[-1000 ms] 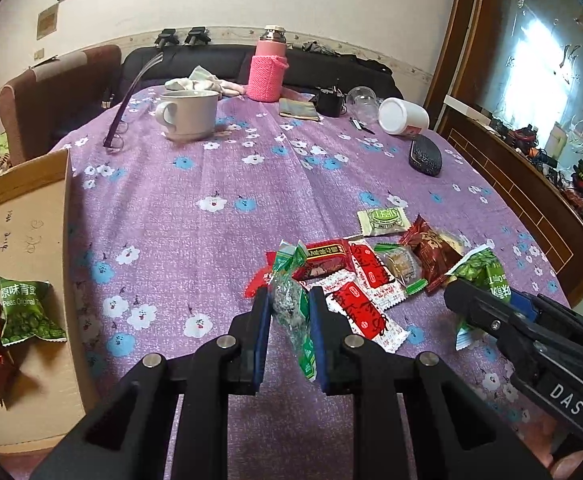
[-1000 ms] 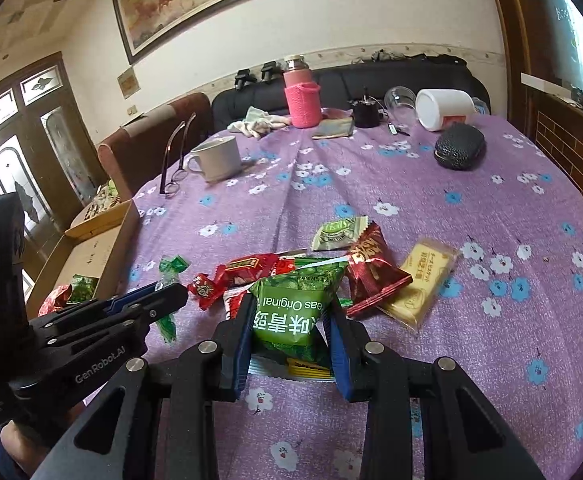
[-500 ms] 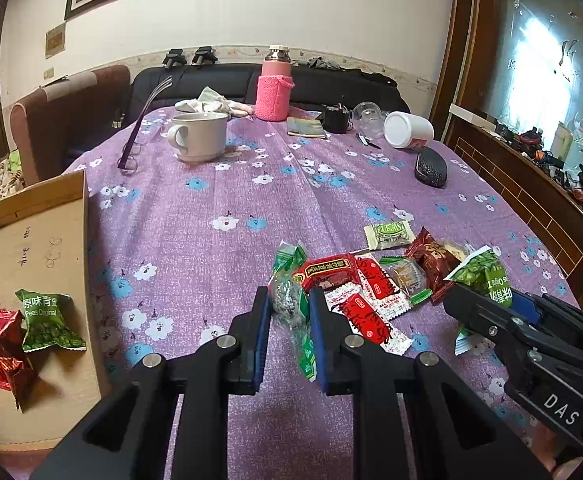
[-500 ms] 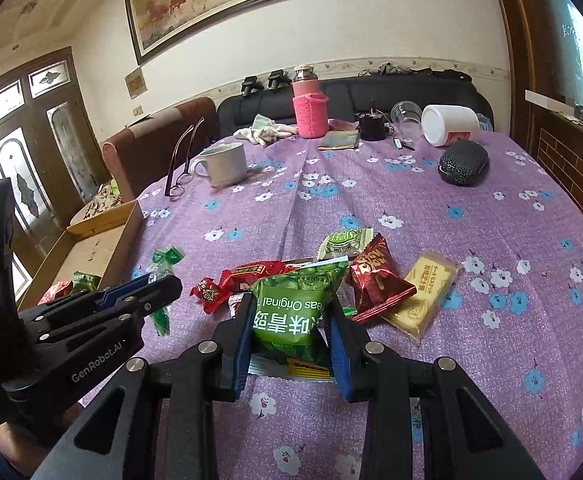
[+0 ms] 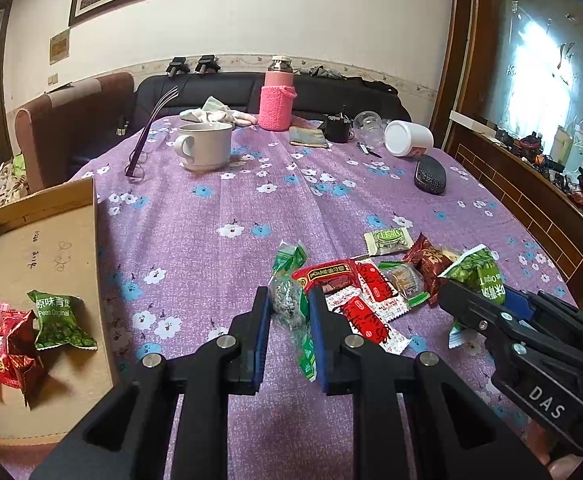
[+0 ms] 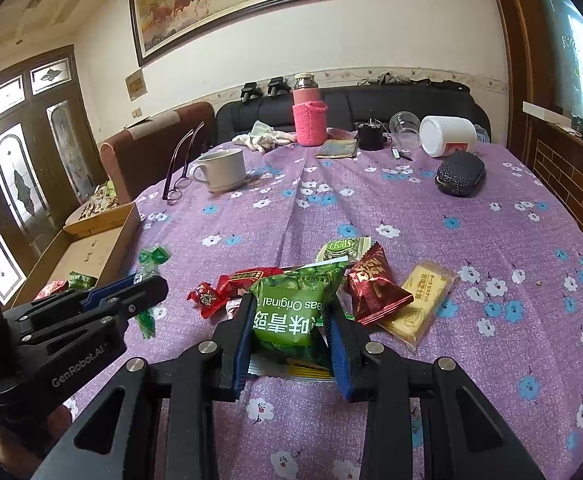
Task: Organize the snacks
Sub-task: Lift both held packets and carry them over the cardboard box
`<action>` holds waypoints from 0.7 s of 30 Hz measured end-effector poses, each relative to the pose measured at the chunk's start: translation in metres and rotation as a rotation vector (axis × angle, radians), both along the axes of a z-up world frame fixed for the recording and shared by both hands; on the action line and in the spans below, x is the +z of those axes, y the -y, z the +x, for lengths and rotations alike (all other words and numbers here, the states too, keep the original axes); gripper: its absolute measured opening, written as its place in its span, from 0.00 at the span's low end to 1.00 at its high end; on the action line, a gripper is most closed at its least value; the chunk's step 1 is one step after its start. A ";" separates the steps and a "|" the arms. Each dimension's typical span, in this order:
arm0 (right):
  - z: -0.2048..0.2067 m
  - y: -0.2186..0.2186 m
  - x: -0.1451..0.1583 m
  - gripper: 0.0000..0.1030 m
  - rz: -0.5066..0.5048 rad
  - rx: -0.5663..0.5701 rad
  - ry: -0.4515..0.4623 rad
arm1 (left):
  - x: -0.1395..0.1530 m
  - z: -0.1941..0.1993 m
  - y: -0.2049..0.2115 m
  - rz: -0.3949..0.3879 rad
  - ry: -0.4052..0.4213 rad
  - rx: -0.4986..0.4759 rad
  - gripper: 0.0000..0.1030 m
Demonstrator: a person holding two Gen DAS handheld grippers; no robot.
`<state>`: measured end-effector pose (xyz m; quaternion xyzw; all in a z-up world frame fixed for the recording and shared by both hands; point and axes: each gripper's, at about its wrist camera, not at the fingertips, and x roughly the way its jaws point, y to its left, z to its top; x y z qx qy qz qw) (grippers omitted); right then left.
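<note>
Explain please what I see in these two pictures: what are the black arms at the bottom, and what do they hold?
No robot here: a person holds a pair of hand-held tongs in each hand, with a camera on each looking forward along the fingers. One picture comes from the left tongs, the other from the right tongs.

The left tongs pinch a clear green-ended candy packet. The right tongs grip a green pea packet. More snack packets lie on the purple flowered tablecloth. At the left, a cardboard box already holds a few. A white mug and a pink bottle stand further back.
</note>
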<state>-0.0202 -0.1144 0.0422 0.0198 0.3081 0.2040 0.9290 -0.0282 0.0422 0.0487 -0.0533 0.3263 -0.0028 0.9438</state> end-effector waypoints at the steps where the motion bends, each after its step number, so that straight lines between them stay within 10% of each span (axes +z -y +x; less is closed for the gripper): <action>1: 0.000 0.000 0.000 0.35 0.000 -0.003 -0.001 | 0.001 -0.001 0.000 0.000 0.003 -0.001 0.18; 21: -0.015 -0.049 0.022 0.35 0.014 0.111 -0.013 | 0.022 -0.024 -0.039 -0.026 0.052 0.063 0.18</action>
